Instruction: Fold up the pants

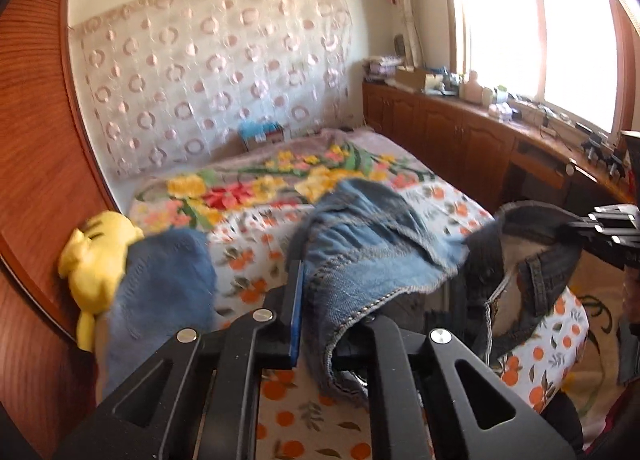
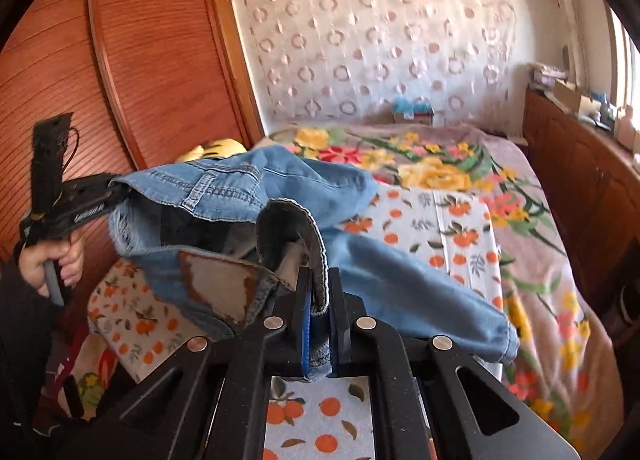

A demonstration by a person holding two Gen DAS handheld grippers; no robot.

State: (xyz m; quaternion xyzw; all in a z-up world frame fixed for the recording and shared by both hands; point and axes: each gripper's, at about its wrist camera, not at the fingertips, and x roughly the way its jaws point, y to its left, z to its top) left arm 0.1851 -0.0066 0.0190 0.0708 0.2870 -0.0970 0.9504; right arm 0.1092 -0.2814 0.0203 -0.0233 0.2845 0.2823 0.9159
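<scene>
A pair of blue denim pants (image 2: 280, 195) hangs stretched between my two grippers above the bed, legs trailing onto the orange-print sheet (image 2: 452, 227). My left gripper (image 1: 320, 300) is shut on the waistband hem (image 1: 360, 292); it also shows in the right wrist view (image 2: 108, 189). My right gripper (image 2: 320, 292) is shut on the other waistband edge, near a brown leather patch (image 2: 220, 284); it also shows in the left wrist view (image 1: 576, 225).
A yellow plush toy (image 1: 96, 260) and a blue cloth (image 1: 160, 284) lie at the bed's left by the wooden wardrobe (image 1: 36, 139). A flowered blanket (image 2: 440, 163) covers the far bed. Cluttered wooden cabinets (image 1: 460, 131) run under the window.
</scene>
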